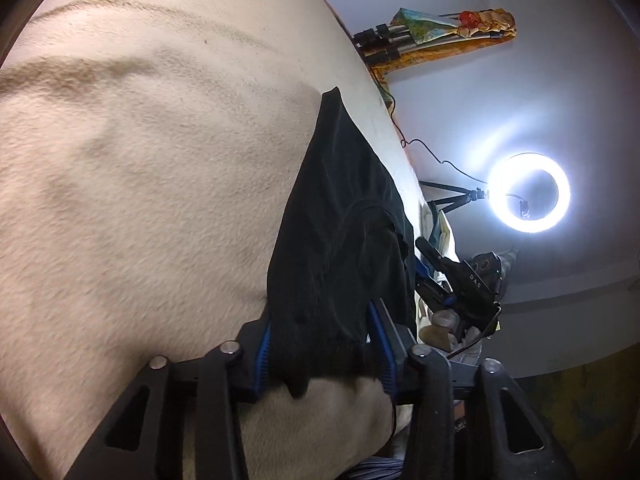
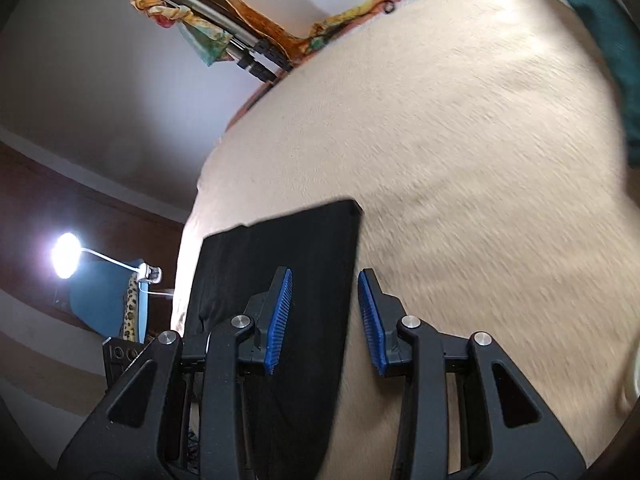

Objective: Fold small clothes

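Lying on a cream fleece blanket (image 1: 140,200) is one black garment (image 1: 336,232), flat for most of its length and bunched at the near end. The left gripper (image 1: 324,352) is seen with its blue pads (image 1: 262,354) set apart either side of that bunched edge; whether the cloth is actually pinched cannot be told. The right gripper (image 2: 325,322) is held spread above the same garment (image 2: 280,264), nothing between its pads (image 2: 280,316). Also recorded: a lit ring light (image 1: 529,193), a desk lamp (image 2: 65,255), and a tripod bundle wrapped in patterned cloth (image 2: 224,36).
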Demonstrator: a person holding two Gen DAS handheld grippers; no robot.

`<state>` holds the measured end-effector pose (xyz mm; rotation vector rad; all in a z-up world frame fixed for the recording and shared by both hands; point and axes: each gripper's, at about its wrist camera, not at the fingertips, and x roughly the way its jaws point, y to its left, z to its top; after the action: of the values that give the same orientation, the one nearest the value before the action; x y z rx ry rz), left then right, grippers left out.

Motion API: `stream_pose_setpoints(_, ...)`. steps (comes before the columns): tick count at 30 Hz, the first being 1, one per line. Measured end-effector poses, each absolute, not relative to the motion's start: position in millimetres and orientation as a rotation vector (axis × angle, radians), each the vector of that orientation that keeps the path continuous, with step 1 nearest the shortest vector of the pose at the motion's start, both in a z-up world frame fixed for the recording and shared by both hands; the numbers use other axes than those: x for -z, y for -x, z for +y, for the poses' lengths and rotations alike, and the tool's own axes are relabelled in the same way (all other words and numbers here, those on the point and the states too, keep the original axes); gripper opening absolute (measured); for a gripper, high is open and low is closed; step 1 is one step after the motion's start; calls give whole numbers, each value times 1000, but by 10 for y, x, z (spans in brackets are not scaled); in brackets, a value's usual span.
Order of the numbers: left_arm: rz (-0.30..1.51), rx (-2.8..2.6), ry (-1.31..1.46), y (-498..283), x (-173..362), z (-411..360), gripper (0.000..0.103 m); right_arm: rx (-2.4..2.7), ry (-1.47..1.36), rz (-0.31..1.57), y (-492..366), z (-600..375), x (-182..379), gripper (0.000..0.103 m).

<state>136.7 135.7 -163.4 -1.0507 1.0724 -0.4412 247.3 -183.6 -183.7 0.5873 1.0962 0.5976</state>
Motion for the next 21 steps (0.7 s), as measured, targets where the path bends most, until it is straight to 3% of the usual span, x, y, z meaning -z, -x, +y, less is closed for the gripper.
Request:
stream_pose_setpoints(6,1071,437,1051,-1457,1681,1316,28,-639,-601,1071,-2595,-1765,1889,36)
stream_pose_setpoints(10,1069,427,1021,-1496,1682,1265,13,-650,-573,1070,-2604,-1695,1866,36)
stream_pose_setpoints(12,1070,413,1007,-1505,1698,1258,9,-649,-555,1081,-2603,-1669,1858,12)
stream_pose_setpoints(13,1067,410,1004,-1495,1698,1258,8,-639,-543,1089,-2601,-1654,1848,9)
stream_pose_setpoints(21,1020,433,915,-1473,1473,1146,4,-592,-468,1078,-2534,-1552,1528,6)
